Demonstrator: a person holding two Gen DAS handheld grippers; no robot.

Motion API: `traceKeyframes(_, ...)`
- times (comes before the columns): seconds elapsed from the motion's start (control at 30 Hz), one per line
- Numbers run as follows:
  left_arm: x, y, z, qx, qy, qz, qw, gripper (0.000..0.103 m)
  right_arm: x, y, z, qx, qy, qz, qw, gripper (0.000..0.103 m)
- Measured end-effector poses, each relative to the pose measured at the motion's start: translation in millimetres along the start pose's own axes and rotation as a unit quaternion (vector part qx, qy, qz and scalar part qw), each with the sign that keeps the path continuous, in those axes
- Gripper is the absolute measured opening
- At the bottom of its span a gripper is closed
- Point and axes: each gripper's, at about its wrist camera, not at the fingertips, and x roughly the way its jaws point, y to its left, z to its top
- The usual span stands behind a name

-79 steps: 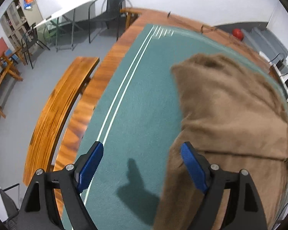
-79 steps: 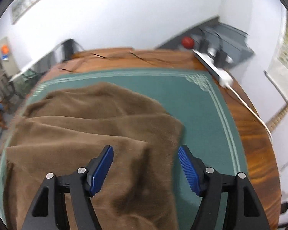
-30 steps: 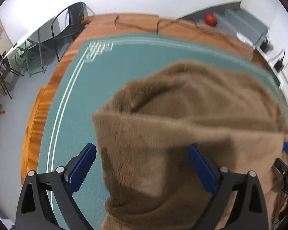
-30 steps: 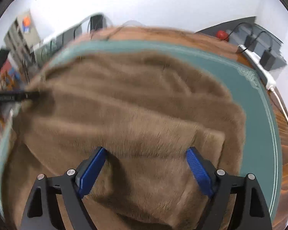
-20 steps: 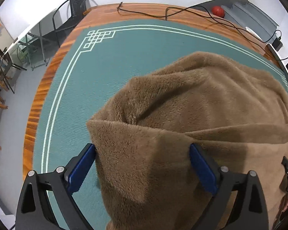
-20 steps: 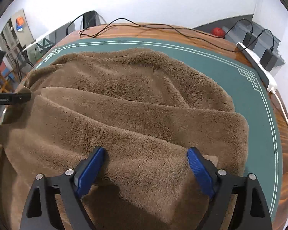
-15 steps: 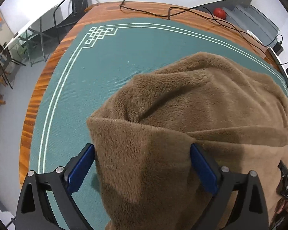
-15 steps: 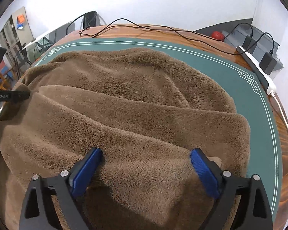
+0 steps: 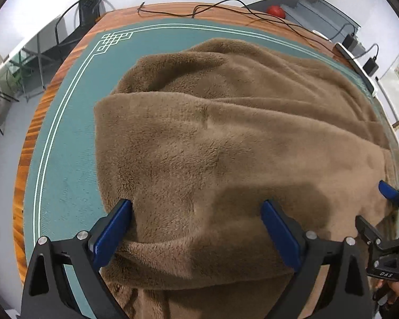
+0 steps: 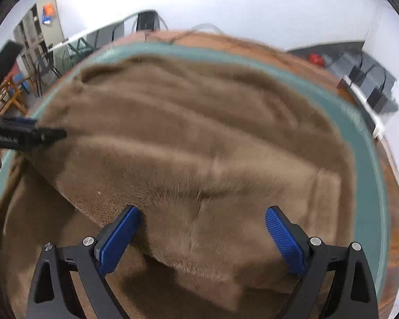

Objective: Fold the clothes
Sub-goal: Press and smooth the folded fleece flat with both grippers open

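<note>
Where nearest the cameras: left gripper [image 9: 196, 228], jaws spread wide, blue pads [image 9: 111, 235] astride a folded edge of brown fleece garment [image 9: 226, 138]; left pad touching the pile, right pad lying over it, no pinch evident. Right gripper [image 10: 202, 235], jaws likewise spread wide, fleece between them, left pad against the fold, right pad clear of it; view blurred.

Next out: garment spread in broad overlapping folds across green mat [image 9: 63, 175], one layer doubled over toward the near side, left edge of that layer straight and set in from the mat's white border lines. Right gripper visible at the right edge of the left wrist view, beside the garment's near right part; left gripper's finger seen at the left edge of the right wrist view, tip at the fleece.

Farther: mat's fretwork corner [image 9: 114, 40], then wooden table [image 9: 32, 138] rim, black cables [image 9: 226, 8] along the far edge.

Farthest: black chair [image 9: 85, 16], red ball [image 9: 276, 12], white wall.
</note>
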Motion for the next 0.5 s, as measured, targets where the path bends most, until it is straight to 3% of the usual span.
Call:
traceKeyframes(0.13,4.2,2.2,-0.3,0.000,0.001,-0.002,1.0000,0.102,9.0,-1.2,-2.0,0.009,0.008,0.007,1.000,0.102)
traceKeyframes(0.3,-25.0,-1.8,-9.7,-0.013,0.006,-0.010,0.9998,0.102,2.2,-3.0,0.5,0.014,0.015,0.000,1.000,0.102)
traceKeyframes(0.5,-59.0,-39.3,-46.9,0.045,0.008,-0.019,0.9988,0.102,-43.3,18.2,-22.7,-0.014,0.003,0.045,0.999,0.102)
